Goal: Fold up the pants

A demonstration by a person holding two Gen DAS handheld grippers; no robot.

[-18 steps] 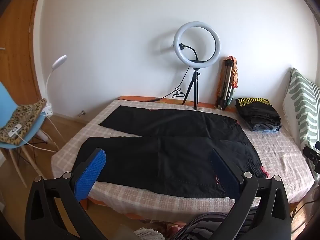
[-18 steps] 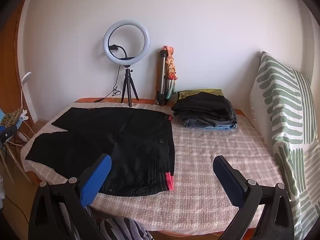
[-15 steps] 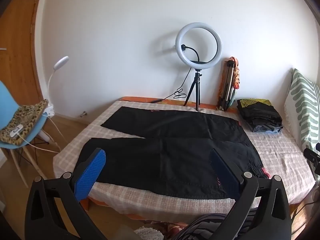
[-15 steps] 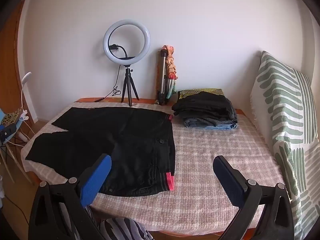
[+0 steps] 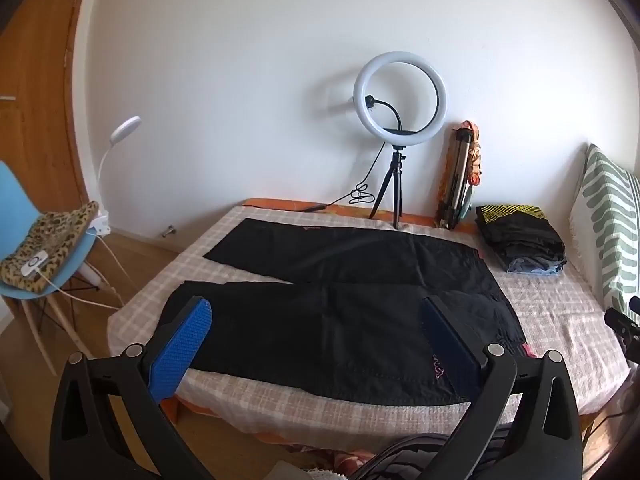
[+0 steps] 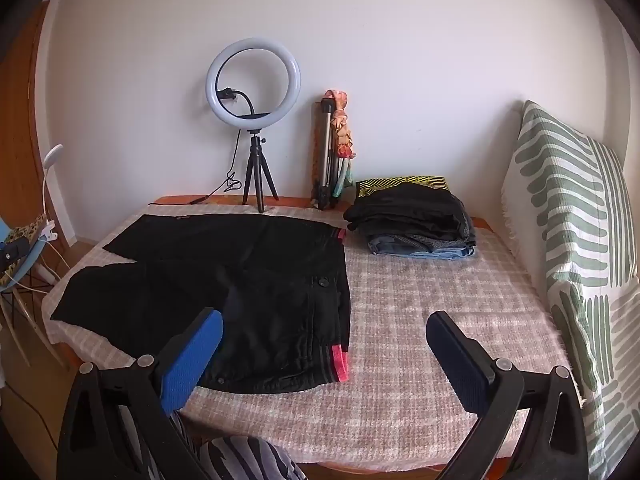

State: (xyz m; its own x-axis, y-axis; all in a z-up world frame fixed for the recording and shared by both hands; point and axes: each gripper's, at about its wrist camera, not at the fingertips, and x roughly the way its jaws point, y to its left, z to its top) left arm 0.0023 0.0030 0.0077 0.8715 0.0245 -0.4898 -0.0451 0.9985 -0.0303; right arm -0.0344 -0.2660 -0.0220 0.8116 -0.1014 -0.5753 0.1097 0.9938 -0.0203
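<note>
On the checked bedspread [image 6: 420, 312] a pair of black pants [image 5: 340, 312] lies spread flat, legs reaching toward the left edge and the waistband with its red trim toward the middle of the bed. Both the left gripper [image 5: 316, 332] and the right gripper [image 6: 324, 340] hang above the near edge with blue-padded jaws spread wide and nothing between them. Against the far wall stand a ring light [image 6: 253, 85] and, just right of the pants, a stack of folded clothes [image 6: 412, 220], with a green-striped pillow [image 6: 580, 240] at the right.

Bright bedroom with a plain white wall [image 5: 240, 80]

A checked bed cover [image 6: 420, 320] spans the bed; a ring light [image 5: 401, 98] stands by the wall, a blue chair [image 5: 24, 276] sits on the wooden floor [image 5: 132, 256].
</note>
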